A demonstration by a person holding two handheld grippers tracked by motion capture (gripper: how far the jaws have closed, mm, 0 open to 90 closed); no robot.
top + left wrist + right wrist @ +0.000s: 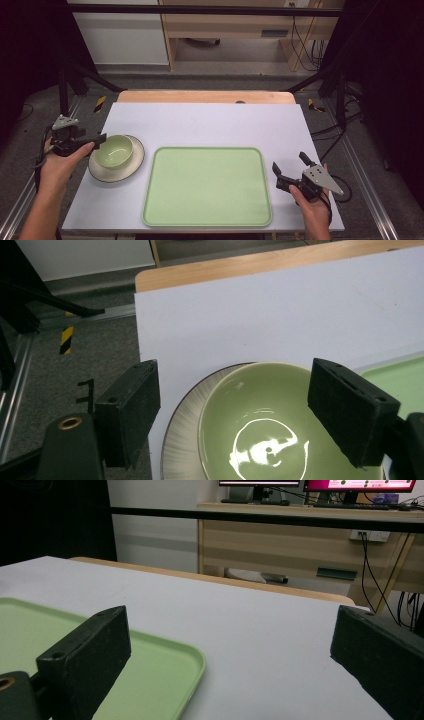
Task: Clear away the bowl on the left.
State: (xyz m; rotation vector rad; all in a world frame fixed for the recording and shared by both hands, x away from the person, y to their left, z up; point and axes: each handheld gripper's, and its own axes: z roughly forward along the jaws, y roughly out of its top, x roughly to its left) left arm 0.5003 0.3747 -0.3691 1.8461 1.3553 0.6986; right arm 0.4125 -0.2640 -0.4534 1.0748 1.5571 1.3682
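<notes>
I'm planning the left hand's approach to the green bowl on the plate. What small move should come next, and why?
Probably ease the left tongs forward and down so one jaw goes inside the green bowl and one outside its rim. The jaws stand open and apart from the bowl, which sits on the plate beside the empty green tray.
</notes>
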